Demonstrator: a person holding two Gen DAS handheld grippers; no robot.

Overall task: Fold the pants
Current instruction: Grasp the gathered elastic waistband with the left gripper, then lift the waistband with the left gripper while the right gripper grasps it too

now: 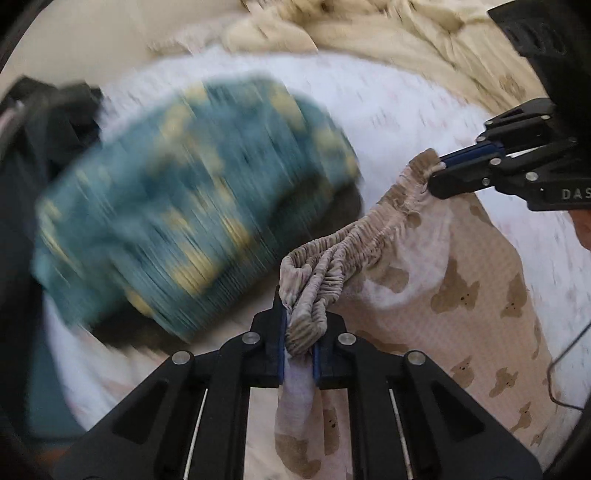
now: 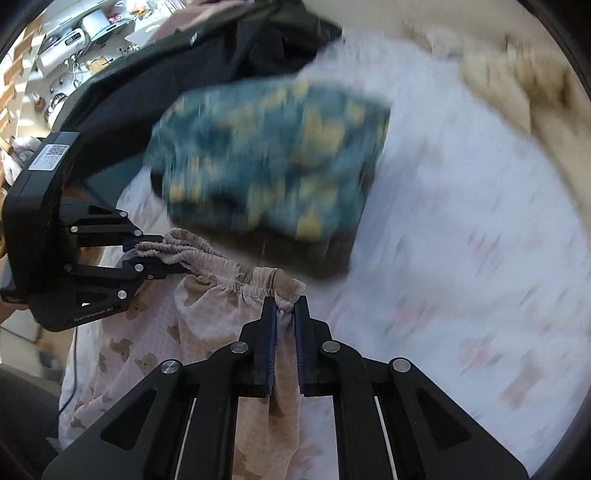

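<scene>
Pale pants (image 1: 436, 280) printed with brown bears hang by their gathered elastic waistband (image 1: 354, 240). My left gripper (image 1: 300, 332) is shut on one end of the waistband, with cloth bunched between its blue pads. The right gripper (image 1: 437, 173), at the right of the left wrist view, is shut on the other end. In the right wrist view my right gripper (image 2: 285, 306) pinches the waistband (image 2: 236, 277), and the left gripper (image 2: 155, 254) grips it at the left. The pants (image 2: 147, 350) droop below the band, lifted off the bed.
A folded teal cloth (image 1: 184, 206) with yellow spots lies on the white patterned bed sheet (image 1: 388, 103), blurred; it is the teal cloth (image 2: 273, 155) beyond the waistband. Cream bedding (image 1: 369, 29) is bunched at the far side. Dark clothing (image 2: 207, 48) lies beside the teal cloth.
</scene>
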